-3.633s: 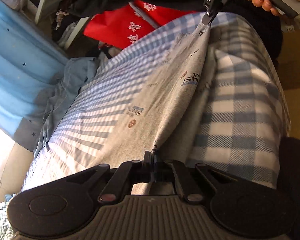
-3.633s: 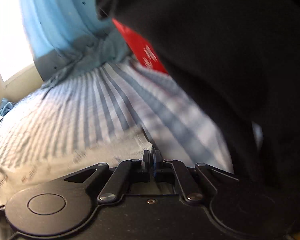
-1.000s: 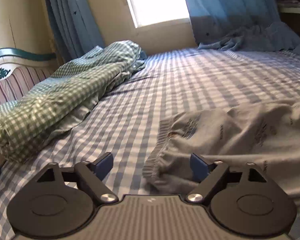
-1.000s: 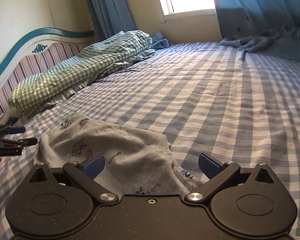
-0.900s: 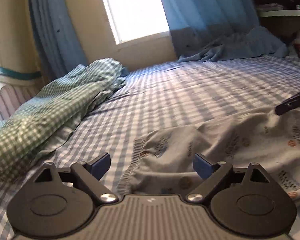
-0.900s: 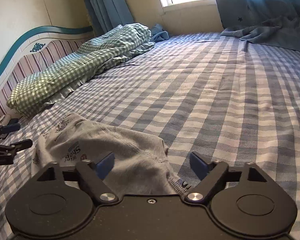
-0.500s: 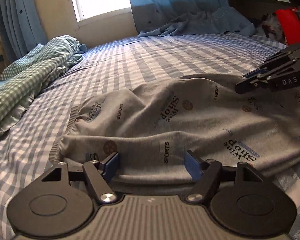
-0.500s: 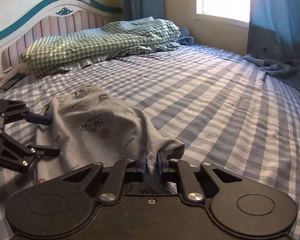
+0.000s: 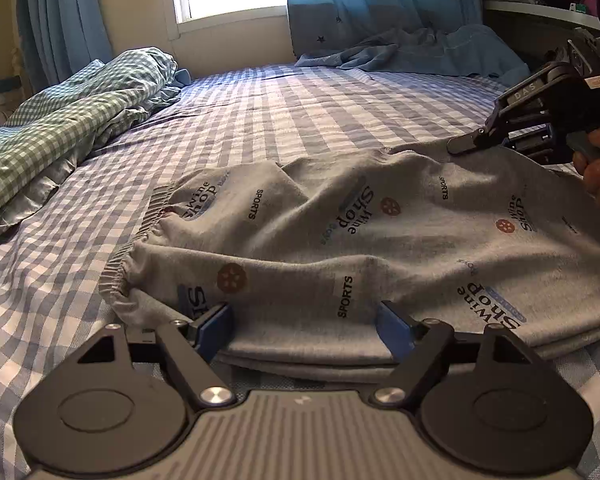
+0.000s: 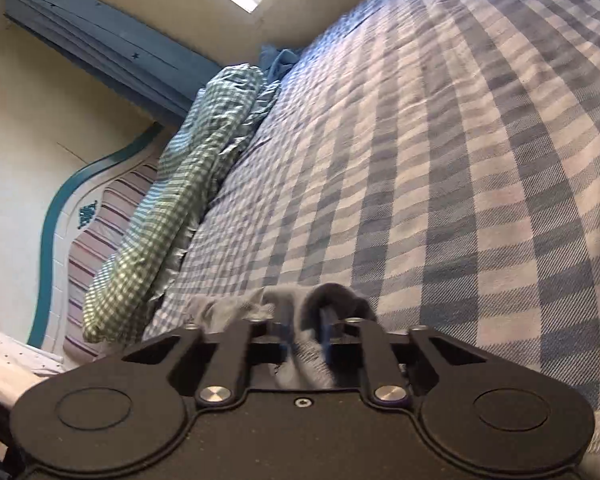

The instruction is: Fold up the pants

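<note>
The left claw (image 9: 306,326) stood wide, jaws opening, its pads straddling the near folded edge of the pants (image 9: 380,240). The right claw (image 10: 306,334) was closing, a bunched grey fold pinched between its fingers. The pants lay on the checked sheet (image 9: 300,112); beyond lay a green quilt (image 9: 68,112).

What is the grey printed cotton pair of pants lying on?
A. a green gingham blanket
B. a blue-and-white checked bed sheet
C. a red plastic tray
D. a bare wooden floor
B: the grey printed pants lie spread on the blue-and-white checked bed sheet, while the green gingham blanket sits bunched apart, off to the side by the headboard.
</note>
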`<state>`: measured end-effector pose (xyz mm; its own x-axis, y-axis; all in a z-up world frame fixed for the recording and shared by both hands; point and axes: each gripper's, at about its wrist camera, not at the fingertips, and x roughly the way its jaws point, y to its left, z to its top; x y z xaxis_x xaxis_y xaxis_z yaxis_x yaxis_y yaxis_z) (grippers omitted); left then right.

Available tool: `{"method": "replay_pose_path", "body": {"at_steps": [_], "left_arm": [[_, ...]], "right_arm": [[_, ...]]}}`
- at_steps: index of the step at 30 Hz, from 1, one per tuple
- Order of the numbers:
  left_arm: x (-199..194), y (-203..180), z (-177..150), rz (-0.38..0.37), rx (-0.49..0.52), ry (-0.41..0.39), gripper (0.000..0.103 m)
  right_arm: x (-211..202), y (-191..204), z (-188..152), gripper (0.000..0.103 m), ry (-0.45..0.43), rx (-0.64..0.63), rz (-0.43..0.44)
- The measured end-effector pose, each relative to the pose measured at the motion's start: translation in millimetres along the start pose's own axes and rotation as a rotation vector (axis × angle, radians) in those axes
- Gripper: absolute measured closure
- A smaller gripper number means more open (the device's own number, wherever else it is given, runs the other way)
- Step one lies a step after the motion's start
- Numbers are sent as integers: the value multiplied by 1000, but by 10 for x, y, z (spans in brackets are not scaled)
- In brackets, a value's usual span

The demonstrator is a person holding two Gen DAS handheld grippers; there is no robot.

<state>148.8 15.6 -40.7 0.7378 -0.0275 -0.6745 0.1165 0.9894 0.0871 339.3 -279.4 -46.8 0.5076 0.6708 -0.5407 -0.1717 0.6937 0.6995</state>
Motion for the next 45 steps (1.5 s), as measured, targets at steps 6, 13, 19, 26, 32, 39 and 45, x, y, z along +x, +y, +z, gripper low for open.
{"method": "replay_pose_path", "body": {"at_steps": [6,13,19,26,32,39,45], "left_arm": [[20,25,-18,-2,-14,2,17],[-57,160,5,11,-21,-12,17],[-220,679,106,104,-105,-76,22],[193,1049,197,232,-129,89,18],[-48,571,327,420,2,-16,6],[-9,-778,781,73,147,-136,0],[488,-1591,717,74,310,-3,0]], "right_arm": [[-63,-61,225,103,-122,4,-78],[-102,170,107,82,-125,-210,-224],[-583,511,-425,44,-204,-450,-355],[-1040,530,-1672,6,-239,-679,-604],[-1579,125,-2143,1,-341,-688,-939],[-2070,-370,-2046,1,-464,-513,-966],[-2684,-1012,-2071,1,-511,-419,-1062]]}}
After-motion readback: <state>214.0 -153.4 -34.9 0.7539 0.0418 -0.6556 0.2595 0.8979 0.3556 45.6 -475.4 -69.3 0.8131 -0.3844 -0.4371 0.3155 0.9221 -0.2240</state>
